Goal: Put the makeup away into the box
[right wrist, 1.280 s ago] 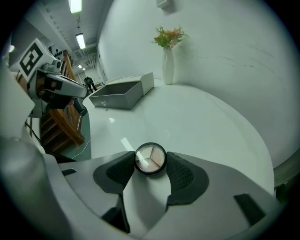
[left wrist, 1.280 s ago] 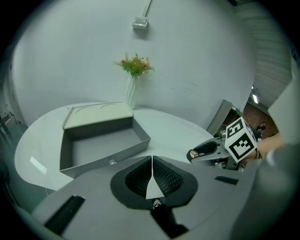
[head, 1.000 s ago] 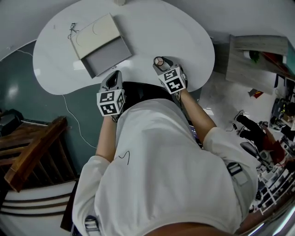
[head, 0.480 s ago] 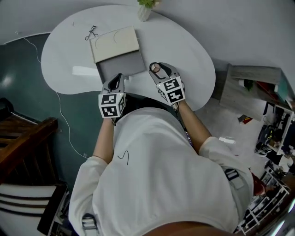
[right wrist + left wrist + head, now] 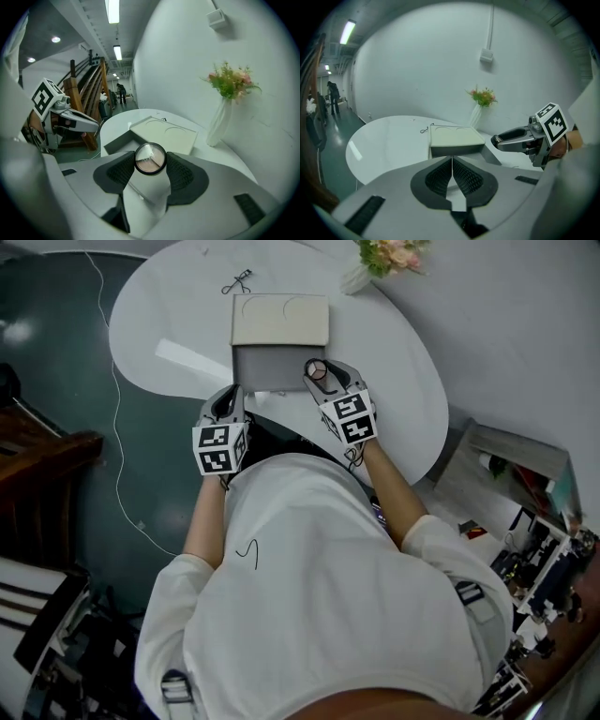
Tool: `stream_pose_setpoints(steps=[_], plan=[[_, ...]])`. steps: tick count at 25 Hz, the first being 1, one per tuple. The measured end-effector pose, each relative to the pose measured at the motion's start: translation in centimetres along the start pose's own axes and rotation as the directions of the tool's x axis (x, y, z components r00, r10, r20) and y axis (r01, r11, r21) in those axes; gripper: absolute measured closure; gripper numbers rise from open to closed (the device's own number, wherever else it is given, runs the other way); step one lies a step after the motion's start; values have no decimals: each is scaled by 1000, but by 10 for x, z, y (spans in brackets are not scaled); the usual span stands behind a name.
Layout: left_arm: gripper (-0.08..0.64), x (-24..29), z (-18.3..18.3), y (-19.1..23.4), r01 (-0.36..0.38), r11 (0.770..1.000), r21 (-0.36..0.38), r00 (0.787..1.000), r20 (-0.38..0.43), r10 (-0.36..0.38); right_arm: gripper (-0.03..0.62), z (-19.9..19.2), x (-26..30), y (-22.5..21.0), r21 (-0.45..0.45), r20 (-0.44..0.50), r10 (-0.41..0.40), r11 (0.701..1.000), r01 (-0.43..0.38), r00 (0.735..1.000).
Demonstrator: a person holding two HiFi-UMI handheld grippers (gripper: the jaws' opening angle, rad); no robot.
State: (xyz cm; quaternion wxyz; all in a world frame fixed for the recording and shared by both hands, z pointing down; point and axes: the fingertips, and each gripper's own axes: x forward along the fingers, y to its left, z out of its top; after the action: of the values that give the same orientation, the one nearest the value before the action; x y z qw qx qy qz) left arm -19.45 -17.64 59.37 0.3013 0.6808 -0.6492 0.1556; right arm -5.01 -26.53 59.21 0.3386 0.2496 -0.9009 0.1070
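Note:
The box's grey tray (image 5: 265, 369) stands open on the white table (image 5: 394, 362), its cream lid (image 5: 280, 320) laid back behind it. My right gripper (image 5: 319, 372) is shut on a small round compact (image 5: 319, 370) with a pinkish powder face, held at the tray's near right corner. In the right gripper view the compact (image 5: 150, 158) sits squeezed between the jaws of the right gripper (image 5: 150, 161), in front of the tray (image 5: 118, 141). My left gripper (image 5: 228, 401) is at the tray's near left corner. In its own view the left gripper (image 5: 451, 163) has its pads pressed together with nothing between them.
A thin metal eyelash curler (image 5: 236, 282) lies on the table behind the lid. A white vase of flowers (image 5: 376, 262) stands at the far right edge. A cable (image 5: 114, 427) trails across the dark floor on the left. Wooden stairs (image 5: 42, 465) are at the far left.
Both grippers have come up to the box's near edge, the right one still holding the compact. The head view has swung, so the box now lies straight ahead.

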Motion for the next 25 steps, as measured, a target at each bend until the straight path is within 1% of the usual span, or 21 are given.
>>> stream_pose_setpoints(steps=[7, 10, 13, 17, 21, 23, 25], plan=[[535, -22, -13, 43, -99, 992, -76, 995, 11, 100, 380, 27, 39, 34, -94, -23, 110, 989, -111, 994], [535, -31, -18, 63, -139, 985, -101, 990, 7, 140, 380, 35, 55, 49, -129, -43, 152, 979, -156, 988], [535, -39, -23, 80, -168, 978, -127, 986, 2, 169, 380, 38, 71, 64, -180, -80, 191, 963, -202, 978], [535, -43, -30, 98, -205, 961, -187, 978, -1, 208, 380, 30, 94, 82, -229, -165, 238, 935, -272, 957], [535, -47, -44, 105, -226, 946, -234, 974, -24, 227, 380, 9, 114, 92, -272, -254, 260, 905, -327, 932], [535, -47, -49, 107, -230, 943, -240, 973, -32, 229, 380, -1, 123, 92, -278, -295, 256, 899, -339, 921], [535, -49, -52, 110, -235, 940, -247, 972, -37, 233, 380, -10, 129, 91, -260, -338, 251, 901, -346, 907]])
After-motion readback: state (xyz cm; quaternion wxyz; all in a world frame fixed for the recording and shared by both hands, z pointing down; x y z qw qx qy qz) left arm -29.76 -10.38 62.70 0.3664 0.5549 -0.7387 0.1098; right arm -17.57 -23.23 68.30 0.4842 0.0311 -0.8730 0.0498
